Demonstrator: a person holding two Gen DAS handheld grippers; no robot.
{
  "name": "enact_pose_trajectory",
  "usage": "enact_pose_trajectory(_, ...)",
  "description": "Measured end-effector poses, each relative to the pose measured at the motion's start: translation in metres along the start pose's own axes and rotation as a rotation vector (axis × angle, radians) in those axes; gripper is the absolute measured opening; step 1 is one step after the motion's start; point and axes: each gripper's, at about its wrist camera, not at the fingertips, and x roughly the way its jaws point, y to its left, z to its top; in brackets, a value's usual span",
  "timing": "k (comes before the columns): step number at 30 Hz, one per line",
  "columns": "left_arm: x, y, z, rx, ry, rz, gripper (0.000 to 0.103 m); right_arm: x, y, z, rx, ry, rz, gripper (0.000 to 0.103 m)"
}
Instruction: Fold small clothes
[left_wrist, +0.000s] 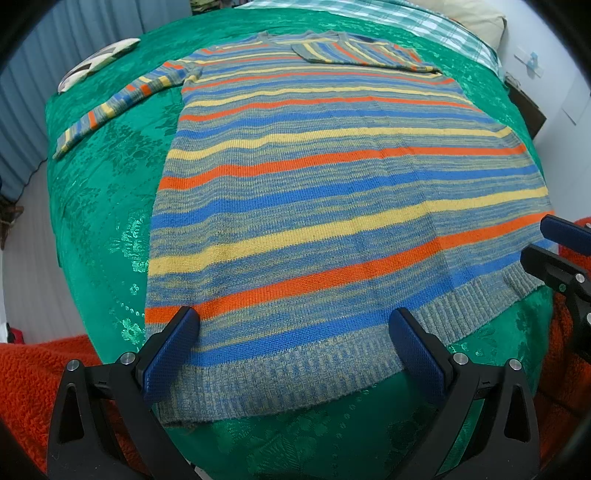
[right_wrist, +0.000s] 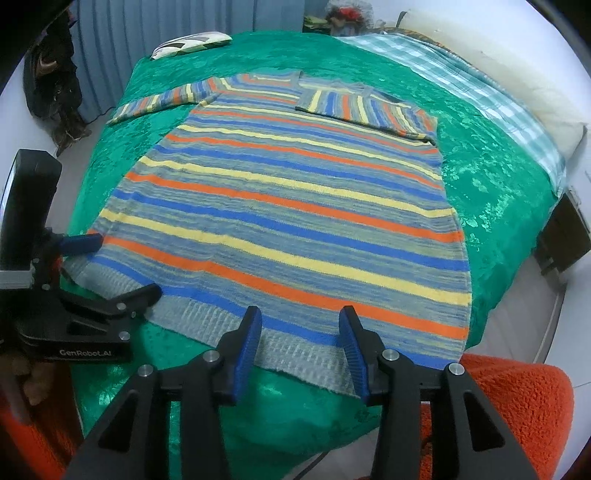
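sweater (left_wrist: 332, 206) flat on green bedspread (left_wrist: 103, 206), one sleeve folded across chest | left gripper (left_wrist: 295, 332) wide open over hem | right gripper (right_wrist: 301, 325) apart, nothing held | red blanket (right_wrist: 517, 398) nr edge, curtain (right_wrist: 155, 33) behind

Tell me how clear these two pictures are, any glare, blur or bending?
Left wrist view: strong fisheye bending, so the sweater bulges like a dome; dark corners; shiny glints on the green cover; sharp knit detail near the left gripper. Right wrist view: same bending and dark corners; brighter glare patches on the cover at right; the wall at top right is washed out; the right gripper is sharp.
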Motion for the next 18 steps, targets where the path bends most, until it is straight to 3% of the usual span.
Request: enact_pose_trajectory(18,0.0001,0.0004,0.0001,-0.001,-0.001,0.0,0.103,-0.0027,-0.0018,0.0007,-0.006,-0.013,-0.034,0.044)
